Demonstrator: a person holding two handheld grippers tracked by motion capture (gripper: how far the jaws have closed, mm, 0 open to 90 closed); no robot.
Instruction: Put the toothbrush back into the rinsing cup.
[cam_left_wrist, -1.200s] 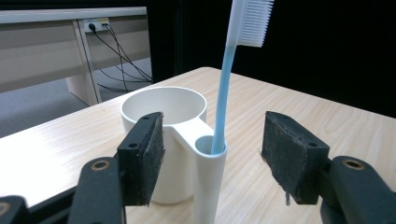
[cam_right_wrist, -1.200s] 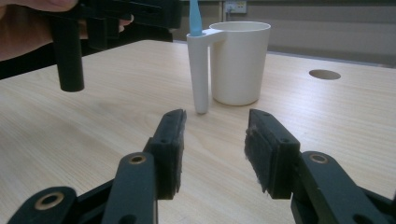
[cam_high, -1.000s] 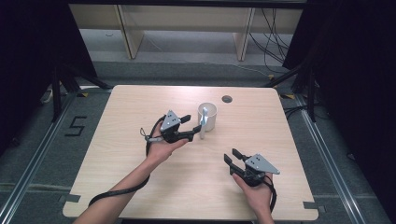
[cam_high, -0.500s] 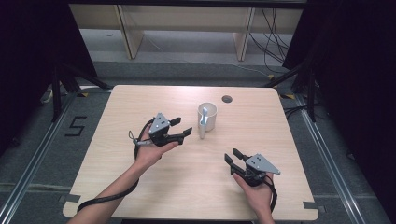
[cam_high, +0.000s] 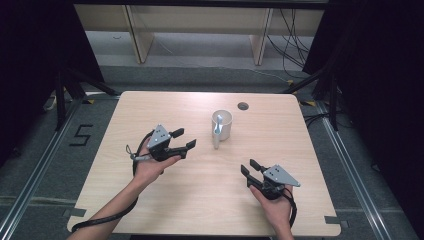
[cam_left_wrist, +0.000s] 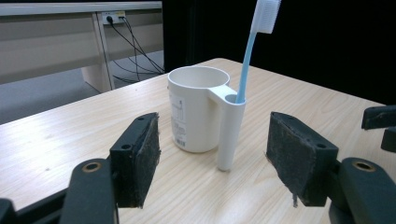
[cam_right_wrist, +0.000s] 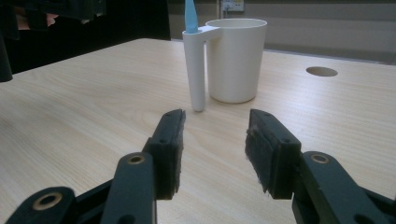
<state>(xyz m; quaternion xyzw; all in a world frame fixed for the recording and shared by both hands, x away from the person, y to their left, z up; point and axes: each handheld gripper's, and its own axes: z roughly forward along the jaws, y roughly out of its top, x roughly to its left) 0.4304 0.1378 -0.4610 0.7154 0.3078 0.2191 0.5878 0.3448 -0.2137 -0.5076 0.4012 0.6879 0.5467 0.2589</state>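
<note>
Pale wooden table (cam_high: 150, 110) w/ a round cable hole near far edge. Toward far-centre, white plastic cup (cam_high: 223, 123) w/ tube-shaped side holder (cam_left_wrist: 230, 133), upright; open mouth up. Blue-handled toothbrush w/ white head (cam_left_wrist: 254, 44) standing in that tube, long axis near vertical, head topmost, leaning slightly.

Key relation: cup lies fwd of both tools, between them — to the right of left gripper (cam_high: 184, 139), fwd and left of right gripper (cam_high: 248, 167). Left one nearer; well apart though, no contact. In left gripper view, holder tube sits in the gap betw. pads, but farther off.

Left gripper held abt level, jaws aimed right at cup, spread wide, nothing betw. them. Right gripper (cam_right_wrist: 214, 149) low near front-right edge, aimed fwd-left at cup, jaws parted abt halfway, empty.
</note>
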